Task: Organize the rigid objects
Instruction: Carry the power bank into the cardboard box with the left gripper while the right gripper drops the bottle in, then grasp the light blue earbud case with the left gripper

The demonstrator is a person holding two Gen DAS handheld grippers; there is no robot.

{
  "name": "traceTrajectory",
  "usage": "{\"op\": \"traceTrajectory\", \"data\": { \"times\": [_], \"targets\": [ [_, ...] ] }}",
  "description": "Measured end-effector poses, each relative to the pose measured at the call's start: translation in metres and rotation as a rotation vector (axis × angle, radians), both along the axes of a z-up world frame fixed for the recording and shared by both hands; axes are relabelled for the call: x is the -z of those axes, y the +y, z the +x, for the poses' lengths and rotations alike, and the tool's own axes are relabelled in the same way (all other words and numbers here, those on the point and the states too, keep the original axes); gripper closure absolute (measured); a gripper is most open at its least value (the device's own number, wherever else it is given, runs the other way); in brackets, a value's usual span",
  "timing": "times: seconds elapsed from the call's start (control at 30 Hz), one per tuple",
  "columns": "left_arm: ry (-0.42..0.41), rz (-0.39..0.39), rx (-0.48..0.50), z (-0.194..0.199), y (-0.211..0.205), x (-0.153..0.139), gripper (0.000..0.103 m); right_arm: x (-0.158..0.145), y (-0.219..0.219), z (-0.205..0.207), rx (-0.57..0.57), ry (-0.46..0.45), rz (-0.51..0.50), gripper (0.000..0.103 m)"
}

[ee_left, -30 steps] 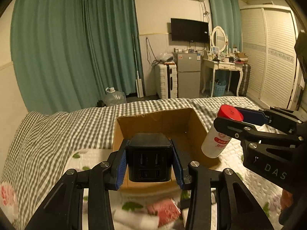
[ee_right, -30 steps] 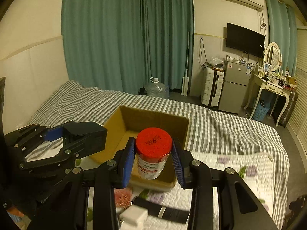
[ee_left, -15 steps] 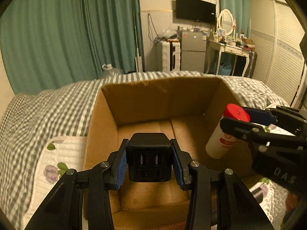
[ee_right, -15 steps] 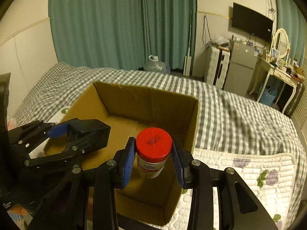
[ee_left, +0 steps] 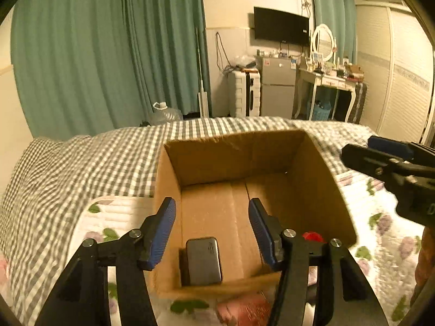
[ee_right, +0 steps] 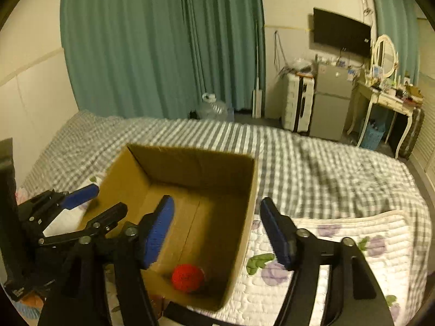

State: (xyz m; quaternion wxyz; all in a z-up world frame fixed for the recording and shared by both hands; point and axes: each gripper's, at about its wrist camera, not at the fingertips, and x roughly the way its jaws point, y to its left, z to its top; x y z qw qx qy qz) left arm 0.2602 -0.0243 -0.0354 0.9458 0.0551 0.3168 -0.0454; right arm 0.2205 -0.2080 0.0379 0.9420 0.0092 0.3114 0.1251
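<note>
An open cardboard box (ee_left: 231, 146) sits on the bed; it also shows in the right wrist view (ee_right: 190, 157). A dark power adapter (ee_left: 203, 260) lies on the box floor near the front wall. A red-capped bottle (ee_right: 187, 277) lies in the box's near right corner; only its cap (ee_left: 312, 237) shows in the left wrist view. My left gripper (ee_left: 212, 225) is open and empty above the box's front edge. My right gripper (ee_right: 217, 225) is open and empty above the box's right wall; it also shows in the left wrist view (ee_left: 380, 157).
The bed has a grey checked sheet (ee_left: 81, 168) and a white floral quilt (ee_right: 339, 244). A red packet (ee_left: 242, 309) and a dark flat item (ee_right: 185, 312) lie on the quilt in front of the box. A fridge (ee_left: 277, 87) and dressing table (ee_left: 334, 81) stand beyond.
Both grippers opened. The adapter dropped from my left gripper and the red-capped bottle from my right gripper into the box. Both grippers have pulled back and up from the box.
</note>
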Motion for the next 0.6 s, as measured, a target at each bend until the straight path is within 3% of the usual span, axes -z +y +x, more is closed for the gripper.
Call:
{"op": "traceTrajectory", "data": {
  "times": [0.13, 0.3, 0.43, 0.6],
  "targets": [
    [-0.033, -0.006, 0.006, -0.038, 0.006, -0.023, 0.041, -0.026, -0.006, -0.047, 0.01, -0.062, -0.021, 0.026],
    [-0.026, 0.014, -0.01, -0.079, 0.009, -0.027, 0.04, -0.036, -0.006, -0.089, 0.01, -0.071, -0.045, 0.025],
    [0.005, 0.0, -0.027, -0.105, 0.014, -0.011, 0.04, -0.024, -0.006, -0.12, 0.011, -0.054, -0.062, 0.022],
    [0.085, -0.048, -0.042, -0.126, 0.017, 0.026, 0.04, 0.02, -0.008, -0.143, 0.022, 0.02, -0.064, 0.022]
  ]
}}
